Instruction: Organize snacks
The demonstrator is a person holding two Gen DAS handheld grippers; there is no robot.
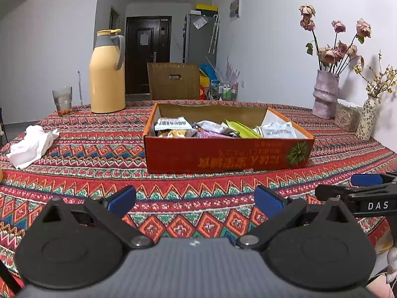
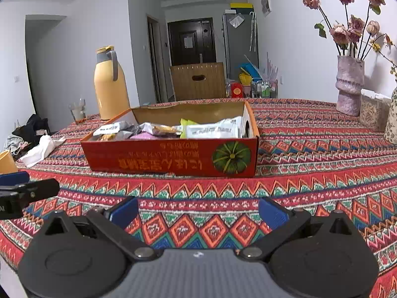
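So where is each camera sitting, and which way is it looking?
Left wrist: on the left gripper, low over the tablecloth, facing the snack box; its open blue fingers and the right gripper's tip show.
Right wrist: on the right gripper, facing the same box; open fingers, left gripper's tip at left.
Both share: box, yellow thermos, pink vase.

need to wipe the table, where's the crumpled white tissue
The crumpled white tissue lies on the patterned tablecloth at far left in both views, left of the red snack box, nearer than the glass.

box (image 1: pixel 223 154) print illegible | snack packets (image 1: pixel 223 130) half hidden by wall
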